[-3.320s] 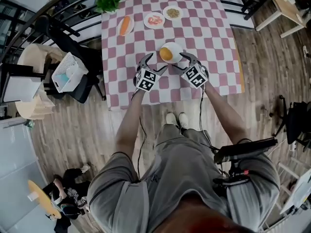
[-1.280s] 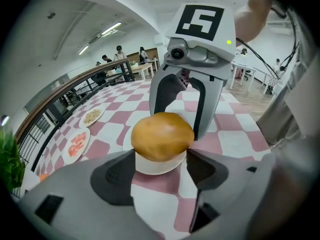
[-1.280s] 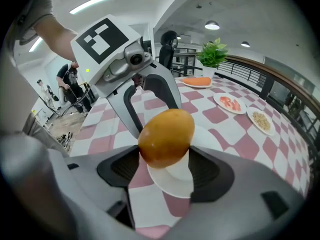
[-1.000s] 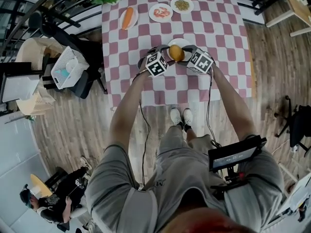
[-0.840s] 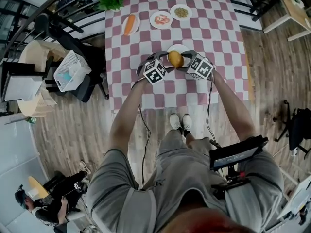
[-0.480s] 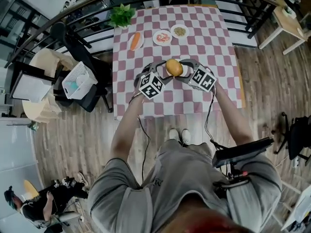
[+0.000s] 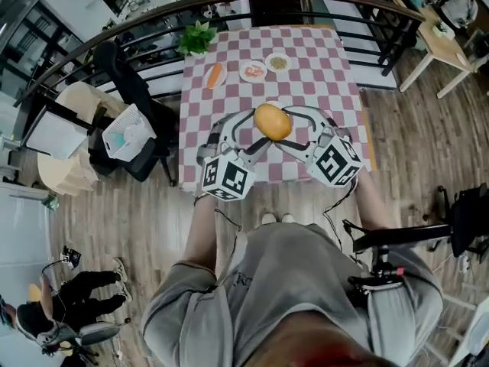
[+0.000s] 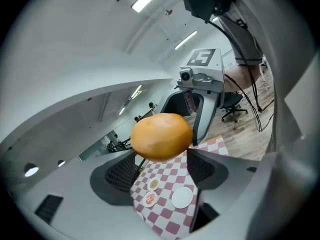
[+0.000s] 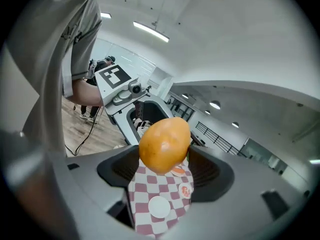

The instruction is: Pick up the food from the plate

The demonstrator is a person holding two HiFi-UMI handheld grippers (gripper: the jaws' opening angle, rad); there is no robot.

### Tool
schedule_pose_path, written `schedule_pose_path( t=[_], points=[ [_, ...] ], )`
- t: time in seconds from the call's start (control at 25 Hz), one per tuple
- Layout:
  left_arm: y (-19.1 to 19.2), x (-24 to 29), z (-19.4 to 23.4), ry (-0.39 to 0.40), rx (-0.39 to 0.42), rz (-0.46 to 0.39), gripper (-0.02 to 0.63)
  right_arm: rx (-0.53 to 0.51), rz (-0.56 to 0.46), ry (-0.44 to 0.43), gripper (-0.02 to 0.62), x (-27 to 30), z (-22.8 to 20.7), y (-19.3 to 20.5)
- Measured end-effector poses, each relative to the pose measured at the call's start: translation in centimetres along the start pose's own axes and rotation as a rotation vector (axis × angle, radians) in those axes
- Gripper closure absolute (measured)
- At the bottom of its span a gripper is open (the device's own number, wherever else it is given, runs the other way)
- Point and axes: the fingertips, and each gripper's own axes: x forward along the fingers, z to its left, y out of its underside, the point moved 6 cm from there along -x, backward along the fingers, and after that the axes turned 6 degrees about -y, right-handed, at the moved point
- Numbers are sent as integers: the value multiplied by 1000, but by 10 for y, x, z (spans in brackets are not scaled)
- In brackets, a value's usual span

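Note:
A round orange-yellow piece of food (image 7: pixel 273 121) hangs high above the checked table (image 7: pixel 336 75), clear of its plate. My left gripper (image 7: pixel 258 127) clasps it from the left and my right gripper (image 7: pixel 284 126) from the right, their jaws spread wide around it. In the left gripper view the food (image 8: pixel 161 136) spans the gap between both pads, and the bare white plate (image 8: pixel 182 197) lies far below. The right gripper view shows the same: the food (image 9: pixel 165 144) is wedged between the pads, over the plate (image 9: pixel 159 207).
At the table's far end stand a plate with a carrot (image 7: pixel 215 75), a plate of shrimp (image 7: pixel 252 70) and a plate of grains (image 7: pixel 278 62), with a potted plant (image 7: pixel 197 37) at the corner. A chair and a white basket (image 7: pixel 128 132) stand left of the table.
Both grippers have risen from the plate toward the camera with the food between them. The table now looks smaller and farther away.

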Motion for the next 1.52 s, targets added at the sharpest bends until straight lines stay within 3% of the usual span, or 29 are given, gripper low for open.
schedule_pose_path(
  t=[0.2,0.52,1.52],
  points=[
    [-21,-31,-15,-48,26,5,276,-10,-30,12,295,-19,27,-23],
    [-24,-33,-14,-44,4,-9,276,-6,-62,6,295,-23,27,-30],
    [-4,-22,-6,-11,7,-16,276,15,-47,50,295,-3,18,-12]
  ],
)
